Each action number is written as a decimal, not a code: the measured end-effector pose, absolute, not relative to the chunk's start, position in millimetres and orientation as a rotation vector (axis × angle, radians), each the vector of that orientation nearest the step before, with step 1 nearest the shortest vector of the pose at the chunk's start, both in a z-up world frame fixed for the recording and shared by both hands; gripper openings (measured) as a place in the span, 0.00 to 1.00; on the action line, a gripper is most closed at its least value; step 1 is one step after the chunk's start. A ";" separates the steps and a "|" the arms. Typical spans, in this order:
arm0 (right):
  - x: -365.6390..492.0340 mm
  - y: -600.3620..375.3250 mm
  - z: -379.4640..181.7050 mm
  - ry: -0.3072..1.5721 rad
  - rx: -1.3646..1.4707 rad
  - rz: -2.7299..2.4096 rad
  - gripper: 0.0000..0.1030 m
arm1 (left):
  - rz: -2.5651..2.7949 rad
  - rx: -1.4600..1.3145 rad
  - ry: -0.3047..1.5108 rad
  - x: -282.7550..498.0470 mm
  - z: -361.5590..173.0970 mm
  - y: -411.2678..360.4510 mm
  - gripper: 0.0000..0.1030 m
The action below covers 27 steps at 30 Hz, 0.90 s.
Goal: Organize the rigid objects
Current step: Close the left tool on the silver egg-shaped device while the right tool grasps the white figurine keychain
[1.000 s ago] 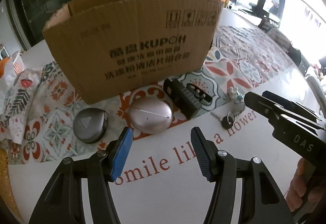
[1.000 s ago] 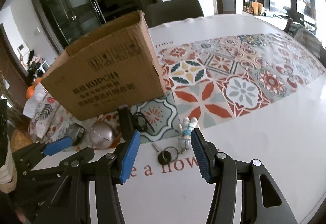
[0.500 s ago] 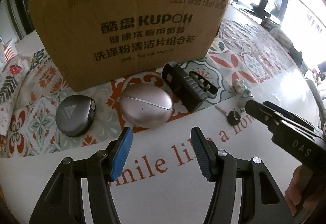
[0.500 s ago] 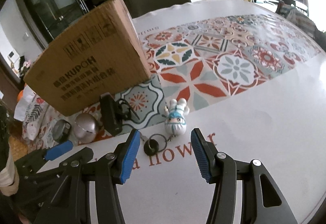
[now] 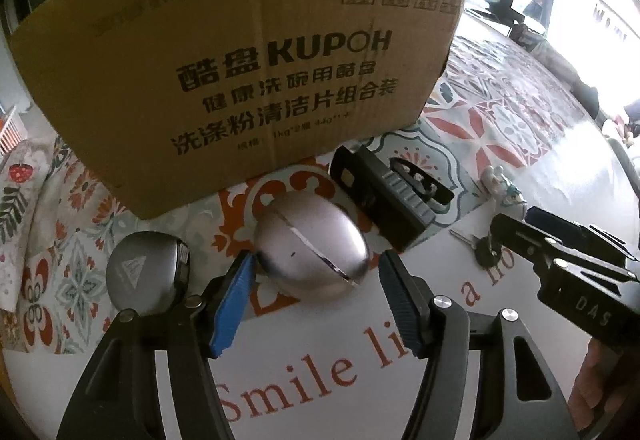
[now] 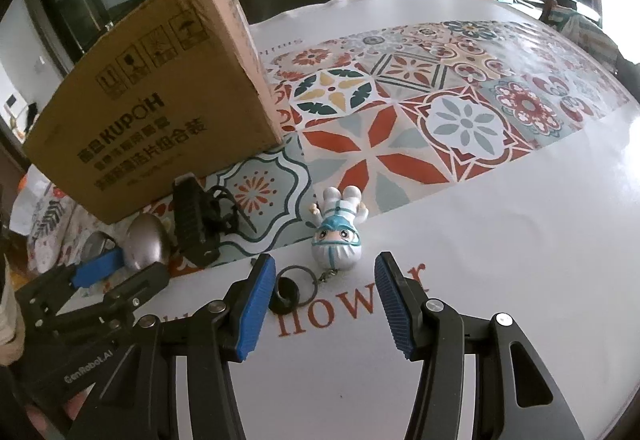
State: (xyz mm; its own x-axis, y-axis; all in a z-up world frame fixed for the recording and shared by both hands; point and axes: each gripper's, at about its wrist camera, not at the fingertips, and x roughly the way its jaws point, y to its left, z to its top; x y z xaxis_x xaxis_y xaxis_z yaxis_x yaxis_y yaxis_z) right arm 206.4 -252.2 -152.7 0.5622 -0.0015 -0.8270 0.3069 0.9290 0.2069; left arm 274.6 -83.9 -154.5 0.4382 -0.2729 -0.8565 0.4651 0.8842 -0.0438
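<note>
Both tongs have dropped toward the counter (image 5: 500, 380): the left tongs (image 5: 316, 282), just widened, straddle the silver case (image 5: 312, 252) ungripped, while the right tongs (image 6: 325, 282) hang open over the keychain figure (image 6: 338, 236), so both grabs look imminent.

"KUPOH" on cardboard box (image 5: 248, 52)

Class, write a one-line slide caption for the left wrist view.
Left gripper open around a silver egg-shaped case, cardboard box behind.
</note>
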 end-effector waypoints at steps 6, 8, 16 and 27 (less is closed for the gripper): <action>212.8 -251.8 -157.9 0.974 0.337 -0.195 0.52 | -0.473 0.191 1.025 285.3 -161.5 -83.0 0.61; 213.6 -251.8 -158.6 0.971 0.334 -0.195 0.52 | -0.470 0.188 1.025 288.1 -162.7 -81.7 0.61; 218.7 -253.6 -159.4 0.954 0.328 -0.198 0.50 | -0.463 0.179 1.015 296.5 -162.9 -85.2 0.57; 215.5 -253.1 -158.4 0.944 0.301 -0.200 0.27 | -0.453 0.151 1.016 280.4 -164.3 -81.6 0.57</action>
